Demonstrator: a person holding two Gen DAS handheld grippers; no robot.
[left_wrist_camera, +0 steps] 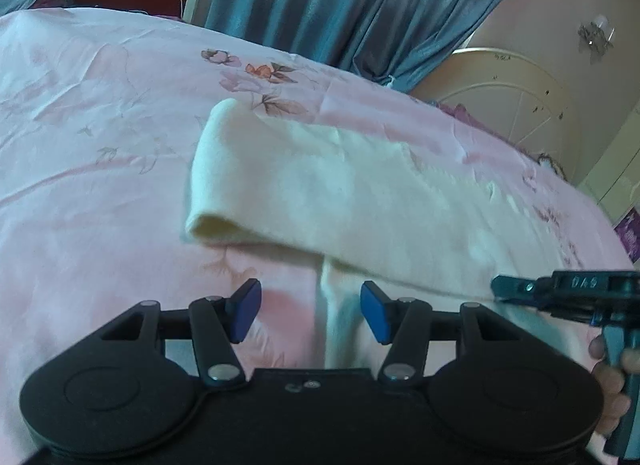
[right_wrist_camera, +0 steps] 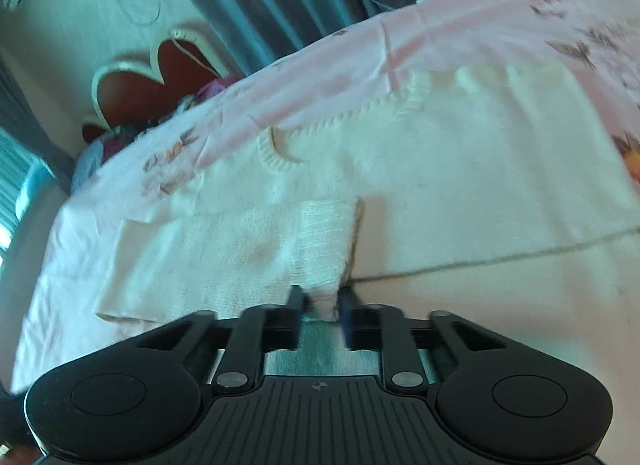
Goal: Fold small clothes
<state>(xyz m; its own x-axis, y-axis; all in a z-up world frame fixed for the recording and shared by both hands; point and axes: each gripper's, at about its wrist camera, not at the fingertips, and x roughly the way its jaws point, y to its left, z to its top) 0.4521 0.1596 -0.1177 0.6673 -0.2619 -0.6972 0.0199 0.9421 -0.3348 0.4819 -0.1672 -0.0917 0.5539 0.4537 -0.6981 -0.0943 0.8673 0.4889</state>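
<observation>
Cream knit sweater (right_wrist_camera: 460, 169) lies spread on a pink floral bedsheet (left_wrist_camera: 100, 113), directly ahead of both grippers. In the right wrist view, its ribbed neckline (right_wrist_camera: 280, 153) sits ahead and slightly left of the right gripper (right_wrist_camera: 324, 301), and one sleeve (right_wrist_camera: 224, 261) is folded across the garment, running from the fingertips out to the left. The right gripper's two fingers are pressed together on a bunched edge of that sleeve, with a fold of knit fabric pinched between them. The body of the sweater stretches ahead and to the right of this gripper.

In the left wrist view, the left gripper (left_wrist_camera: 310, 313) has its blue pads (left_wrist_camera: 248, 311) spread wide apart and holds nothing. A strip of cream fabric lies on the sheet between the pads and just beyond them, not touched by either. A folded, rounded part of the sweater (left_wrist_camera: 320, 193) rests ahead. Far to this gripper's right, the blue frame of the other tool (left_wrist_camera: 568, 297) is visible at the sweater's edge. Blue curtains (left_wrist_camera: 340, 1) hang beyond the bed.
</observation>
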